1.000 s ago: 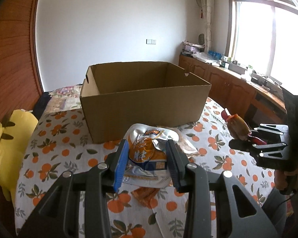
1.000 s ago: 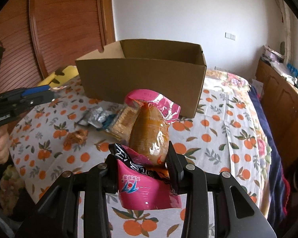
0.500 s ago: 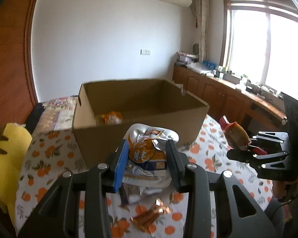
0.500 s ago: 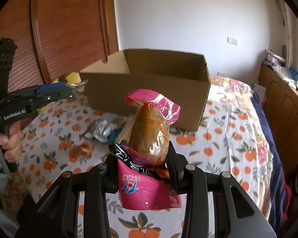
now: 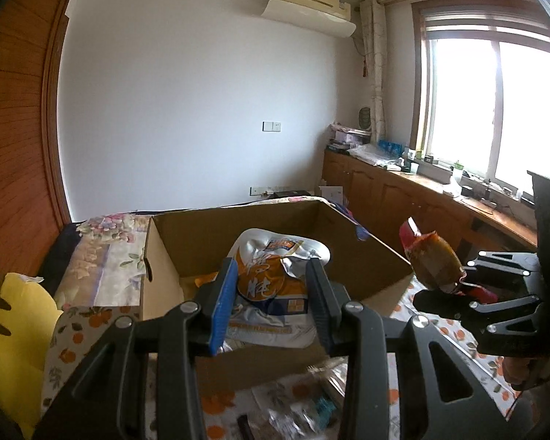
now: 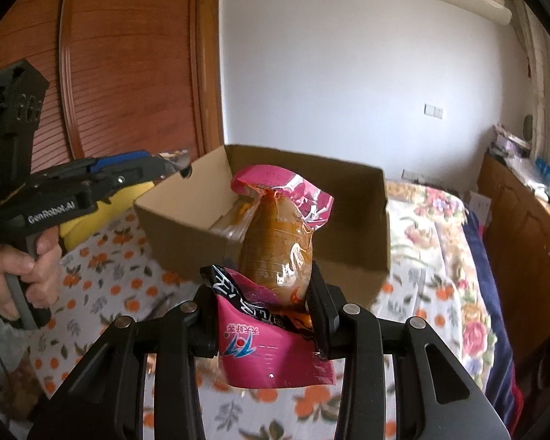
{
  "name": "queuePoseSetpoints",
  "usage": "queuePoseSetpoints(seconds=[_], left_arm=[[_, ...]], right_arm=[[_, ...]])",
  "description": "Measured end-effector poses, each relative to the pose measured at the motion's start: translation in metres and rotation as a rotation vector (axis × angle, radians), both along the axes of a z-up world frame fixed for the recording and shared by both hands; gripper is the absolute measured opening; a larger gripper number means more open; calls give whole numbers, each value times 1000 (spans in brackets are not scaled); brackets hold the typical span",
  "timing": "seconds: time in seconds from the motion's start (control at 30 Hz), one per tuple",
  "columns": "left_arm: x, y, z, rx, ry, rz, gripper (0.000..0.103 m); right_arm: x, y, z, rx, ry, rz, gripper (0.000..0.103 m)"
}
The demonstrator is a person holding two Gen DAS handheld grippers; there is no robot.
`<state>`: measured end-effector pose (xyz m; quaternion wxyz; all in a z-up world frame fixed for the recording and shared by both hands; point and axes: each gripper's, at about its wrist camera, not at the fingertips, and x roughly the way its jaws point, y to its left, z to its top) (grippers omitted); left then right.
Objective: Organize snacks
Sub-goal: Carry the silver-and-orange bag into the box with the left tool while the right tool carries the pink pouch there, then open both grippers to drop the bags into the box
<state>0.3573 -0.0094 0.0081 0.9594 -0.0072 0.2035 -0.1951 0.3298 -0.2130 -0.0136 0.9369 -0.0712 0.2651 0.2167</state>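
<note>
My left gripper (image 5: 271, 286) is shut on a silver and orange snack bag (image 5: 275, 282) and holds it over the near edge of the open cardboard box (image 5: 165, 256). My right gripper (image 6: 264, 293) is shut on a pink packet with a brown snack inside (image 6: 278, 242), held in the air in front of the box (image 6: 348, 253). The right gripper and its packet (image 5: 432, 260) also show at the right of the left wrist view, beside the box's right wall. An orange snack (image 5: 205, 278) lies inside the box.
The box stands on a table with an orange-print cloth (image 6: 102, 275). Several loose snack packets (image 5: 304, 410) lie on the cloth in front of the box. A yellow plush (image 5: 3, 326) sits at the left. A wooden cabinet (image 5: 403, 198) runs under the window.
Both grippers have risen and moved toward the box with their snacks. The left gripper now looks down into the box from above its near wall.
</note>
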Motion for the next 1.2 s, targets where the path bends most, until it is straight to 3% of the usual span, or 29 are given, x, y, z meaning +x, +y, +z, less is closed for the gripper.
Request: queuePoseSetpoints(seconds=[0.53, 0.97, 1.2], left_arm=[[42, 28, -26, -80, 29, 75, 37], [55, 18, -43, -42, 105, 65, 38], [57, 11, -50, -18, 136, 62, 44]], right_arm=[[65, 24, -12, -36, -32, 22, 37], [106, 29, -41, -53, 67, -21, 38], [112, 27, -44, -26, 112, -24, 42]])
